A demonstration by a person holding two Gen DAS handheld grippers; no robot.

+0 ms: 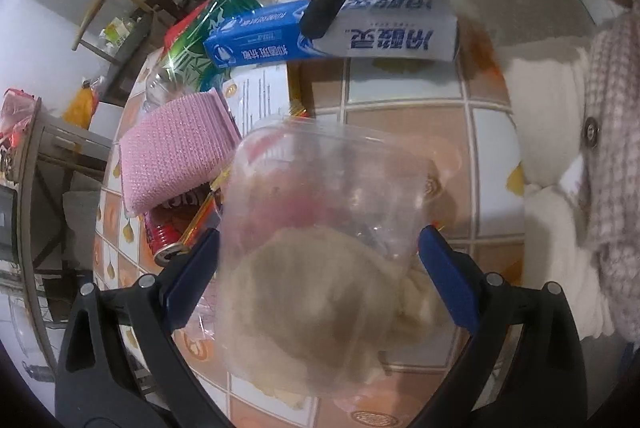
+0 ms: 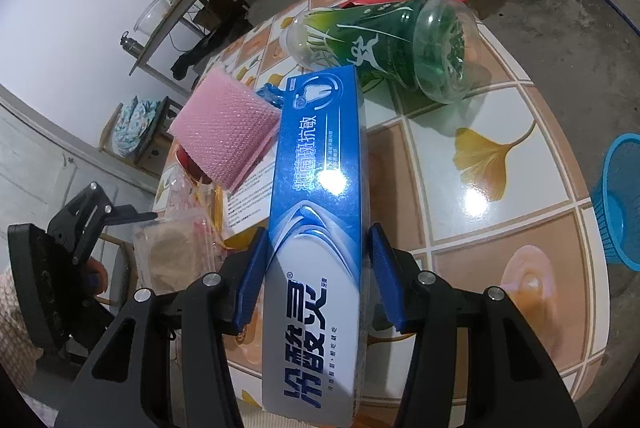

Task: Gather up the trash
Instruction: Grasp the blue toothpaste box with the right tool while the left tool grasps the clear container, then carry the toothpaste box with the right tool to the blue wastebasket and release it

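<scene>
A round table [image 2: 500, 163] with a glossy tile-and-ginkgo-leaf cover fills a cluttered room. Nearest, the left gripper [image 1: 320, 276] is clenched on a clear plastic tub [image 1: 328, 187] with crumpled brown paper inside, lifted for carrying off, likely. The right gripper [image 2: 316, 276] grasps a blue toothpaste box [image 2: 320, 195] lengthwise between its pads, pointing to twelve o'clock. Beyond lie a pink sponge [image 2: 228, 131] at ten and a green bottle [image 2: 384, 47] at one. A blue basket [image 2: 620, 199] stands at three, probably the bin.

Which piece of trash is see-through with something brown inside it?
The clear plastic container in the left claw. You can see a brown lump through it. The toothpaste box is solid blue and white, and the bottle is green.
</scene>
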